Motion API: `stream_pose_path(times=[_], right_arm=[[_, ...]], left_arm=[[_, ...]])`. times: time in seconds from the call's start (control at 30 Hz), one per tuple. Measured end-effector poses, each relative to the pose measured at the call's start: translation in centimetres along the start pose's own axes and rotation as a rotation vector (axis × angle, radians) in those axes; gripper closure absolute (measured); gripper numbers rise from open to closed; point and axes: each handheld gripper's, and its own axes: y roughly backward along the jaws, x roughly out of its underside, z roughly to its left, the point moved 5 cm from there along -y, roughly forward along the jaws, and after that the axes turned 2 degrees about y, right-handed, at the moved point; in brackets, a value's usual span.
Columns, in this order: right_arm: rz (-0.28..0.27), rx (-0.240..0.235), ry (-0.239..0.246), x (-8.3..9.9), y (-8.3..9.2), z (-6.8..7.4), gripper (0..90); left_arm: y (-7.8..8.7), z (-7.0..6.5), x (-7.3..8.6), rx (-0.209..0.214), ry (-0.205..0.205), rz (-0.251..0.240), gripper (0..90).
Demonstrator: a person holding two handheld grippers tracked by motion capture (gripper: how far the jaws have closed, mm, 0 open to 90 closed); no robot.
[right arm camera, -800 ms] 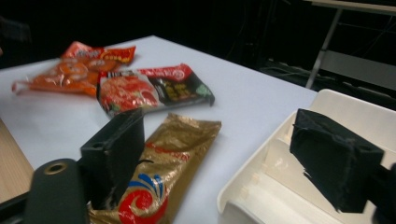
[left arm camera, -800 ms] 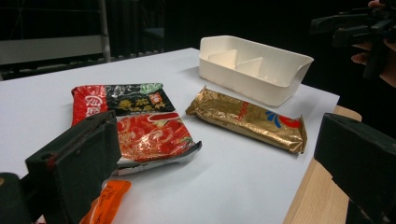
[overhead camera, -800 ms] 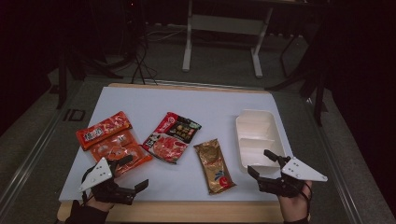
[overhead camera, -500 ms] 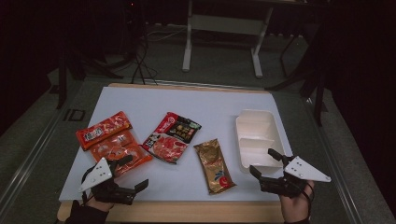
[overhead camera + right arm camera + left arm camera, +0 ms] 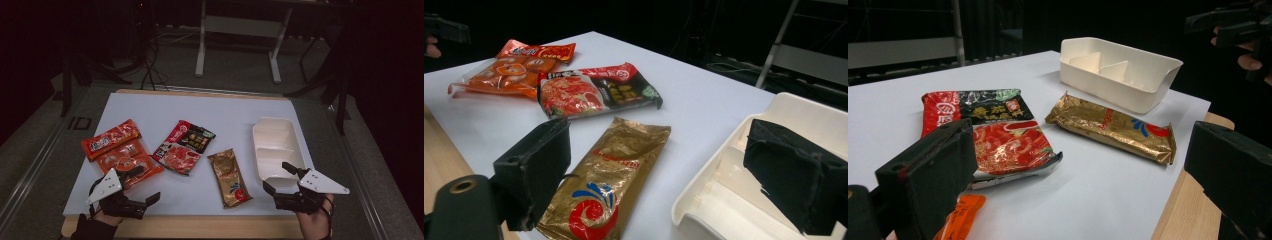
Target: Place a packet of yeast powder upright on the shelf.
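Since the earlier frames the right gripper has been edged slightly along the white tray, jaws spread, nothing held. The left gripper is spread too. The gold packet, left of the tray, is probably next to be picked.

The person's left hand, in a dark glove, holds the black two-jaw left gripper, which lies low and nearly level, its jaws spread wide with nothing between them. A grey three-cornered plate sits on top of it. The bare right hand grips the black right gripper, likewise wide open, empty and topped by a grey plate, its jaws pointing away from the person and towards the other gripper's side.
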Motion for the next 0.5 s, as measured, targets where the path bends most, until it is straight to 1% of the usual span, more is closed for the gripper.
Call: stream_pose_path(times=[0.07,0.1,0.13,0.27,0.3,0.37,0.47,0.5], right_arm=[[0.005,-0.001,-0.001,-0.3,0.2,0.1,10.4],[-0.006,0.007,-0.003,-0.5,0.3,0.2,10.3],[-0.018,0.0,-0.002,-0.8,0.5,0.4,10.3],[-0.033,-0.015,0.022,-1.9,0.8,0.8,10.3],[-0.034,-0.019,0.028,-2.2,0.8,0.8,10.3],[-0.047,-0.032,0.025,-3.0,0.7,0.9,10.3],[-0.063,-0.03,0.042,-4.0,0.4,0.9,9.8],[-0.06,-0.034,0.045,-4.3,0.3,0.9,9.8]], left_arm=[[-0.1,0.0,0.0,0.004,-0.003,0.007,0.6],[-0.1,0.0,0.0,0.006,-0.005,0.006,0.6],[-0.1,-0.1,0.0,0.006,-0.006,0.004,0.6],[-0.1,0.0,0.0,0.012,0.001,0.0,0.6],[-0.1,0.0,0.0,0.013,0.003,-0.001,0.6],[-0.1,0.0,0.0,0.013,0.003,-0.002,0.6],[-0.1,-0.1,0.0,0.011,-0.002,0.003,0.6],[-0.2,-0.1,0.0,0.011,-0.003,0.004,0.6]])
